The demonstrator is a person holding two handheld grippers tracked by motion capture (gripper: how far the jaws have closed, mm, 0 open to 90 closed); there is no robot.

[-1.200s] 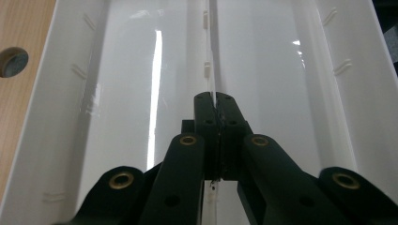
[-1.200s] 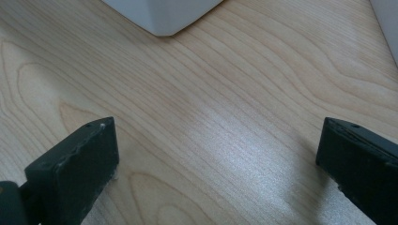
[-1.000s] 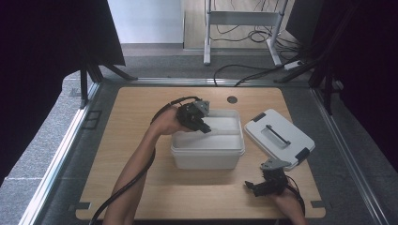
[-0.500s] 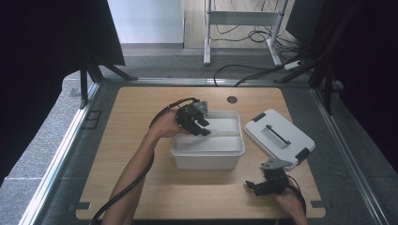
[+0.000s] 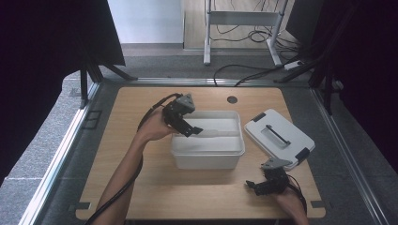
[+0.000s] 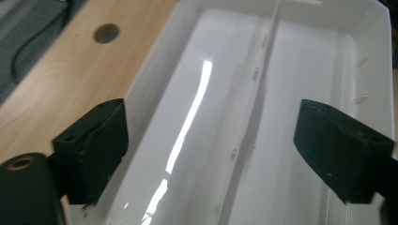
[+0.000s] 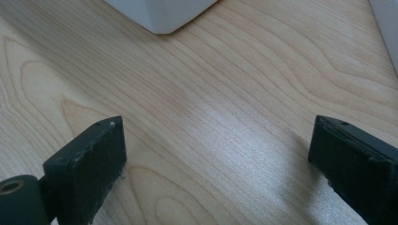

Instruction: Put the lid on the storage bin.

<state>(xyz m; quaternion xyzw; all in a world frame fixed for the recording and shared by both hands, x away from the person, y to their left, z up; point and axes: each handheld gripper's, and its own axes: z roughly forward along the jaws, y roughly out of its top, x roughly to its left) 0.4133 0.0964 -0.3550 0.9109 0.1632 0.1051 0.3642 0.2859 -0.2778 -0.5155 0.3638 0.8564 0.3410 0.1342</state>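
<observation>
The table [image 5: 141,197] is pale wood with a wavy brown grain, and a small dark round hole [image 5: 232,99] sits near its far edge. The open bin [image 5: 209,159] is glossy white inside and out, with bright streaks of reflected light along its floor. The lid [image 5: 277,138] beside it is white with a dark handle and black clips at its ends. The left gripper [image 5: 187,127] and the right gripper [image 5: 256,185] are black, each topped by a grey plate, and their cables are black. The floor around the table is grey, with black curtains at both sides
</observation>
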